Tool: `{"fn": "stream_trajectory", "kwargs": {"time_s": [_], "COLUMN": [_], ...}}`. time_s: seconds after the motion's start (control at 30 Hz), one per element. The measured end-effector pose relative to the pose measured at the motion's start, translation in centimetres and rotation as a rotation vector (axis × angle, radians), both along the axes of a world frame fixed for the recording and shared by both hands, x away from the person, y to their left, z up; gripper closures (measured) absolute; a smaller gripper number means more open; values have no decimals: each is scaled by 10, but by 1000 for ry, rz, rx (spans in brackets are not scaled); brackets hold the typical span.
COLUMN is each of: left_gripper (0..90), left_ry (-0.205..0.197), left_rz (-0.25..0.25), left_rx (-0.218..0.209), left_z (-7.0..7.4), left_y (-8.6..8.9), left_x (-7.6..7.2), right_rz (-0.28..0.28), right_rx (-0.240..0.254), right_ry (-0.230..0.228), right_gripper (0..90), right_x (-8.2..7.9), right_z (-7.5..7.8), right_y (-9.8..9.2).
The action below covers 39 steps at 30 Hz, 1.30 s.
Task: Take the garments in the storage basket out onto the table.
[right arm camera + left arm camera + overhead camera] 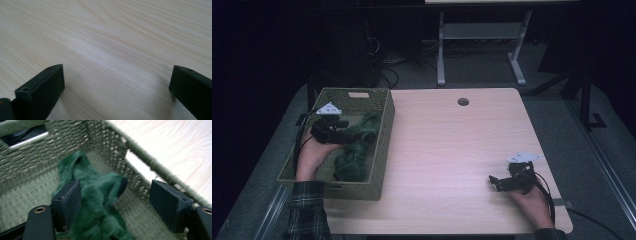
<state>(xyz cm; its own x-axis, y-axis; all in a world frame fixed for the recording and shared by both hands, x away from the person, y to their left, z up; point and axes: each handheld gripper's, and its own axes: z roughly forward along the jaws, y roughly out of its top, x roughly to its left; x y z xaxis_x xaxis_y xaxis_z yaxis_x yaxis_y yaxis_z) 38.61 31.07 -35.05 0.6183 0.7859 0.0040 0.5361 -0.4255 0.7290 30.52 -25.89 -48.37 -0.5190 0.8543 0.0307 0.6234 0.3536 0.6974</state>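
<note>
1. Green cloth (95,202) lies crumpled inside the woven basket (384,135)
2. Left gripper (115,202) gapes around it, pads not pressing
3. Soft, light, floppy: pinch a raised fold
4. Right gripper (494,182) open, empty, on desk (447,150)

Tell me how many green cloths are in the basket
1: a dark green cloth lies crumpled in the woven basket, between the jaws of the left gripper. Folds or the hand may hide another.
</note>
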Motion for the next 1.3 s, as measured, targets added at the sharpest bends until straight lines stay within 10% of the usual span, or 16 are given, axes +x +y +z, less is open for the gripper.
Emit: {"fn": "stream_trajectory", "kwargs": {"time_s": [0.9, 1.3], "left_gripper": [357, 784], "left_ry": [165, 250], "left_rz": [68, 40], "left_rx": [58, 42], "left_z": [-47, -52], "left_y": [28, 26], "left_x": [13, 14], "right_rz": [0, 0], "right_rx": [0, 0], "right_ry": [0, 0], "right_gripper": [0, 0], "right_x": [0, 0], "right_z": [0, 0], "right_y": [0, 0]}}
